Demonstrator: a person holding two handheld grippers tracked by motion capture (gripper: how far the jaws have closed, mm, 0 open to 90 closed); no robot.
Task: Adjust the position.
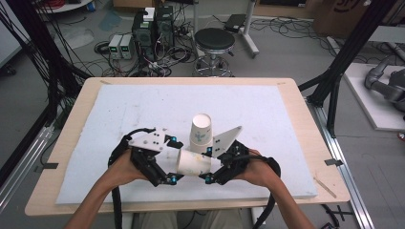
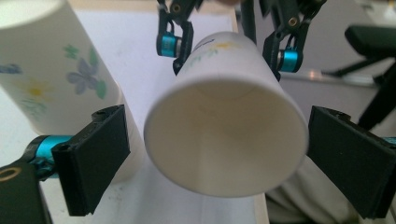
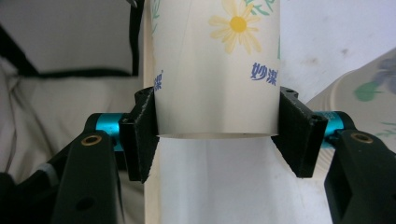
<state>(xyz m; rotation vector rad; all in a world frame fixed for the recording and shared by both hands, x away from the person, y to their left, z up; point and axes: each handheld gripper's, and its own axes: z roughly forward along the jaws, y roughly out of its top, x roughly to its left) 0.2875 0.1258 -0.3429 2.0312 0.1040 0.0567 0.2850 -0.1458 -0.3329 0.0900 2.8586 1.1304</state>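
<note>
On the white mat (image 1: 119, 143): two paper cups (image 1: 194, 162) (image 1: 201, 129), two grippers (image 1: 173, 160) (image 1: 208, 164).

In the high view, the base of the tipped paper cup (image 1: 193, 162) is hidden behind the right gripper (image 1: 208, 164) and its grey plate; the foot of the upright paper cup (image 1: 201, 130) is covered by the same plate. In the left gripper view, the upright cup's lip is cut off by the top edge and its flowers are blurred. In the right gripper view, the held cup's mouth is cut off at the top, and its blue lettering is too small to be read.
</note>
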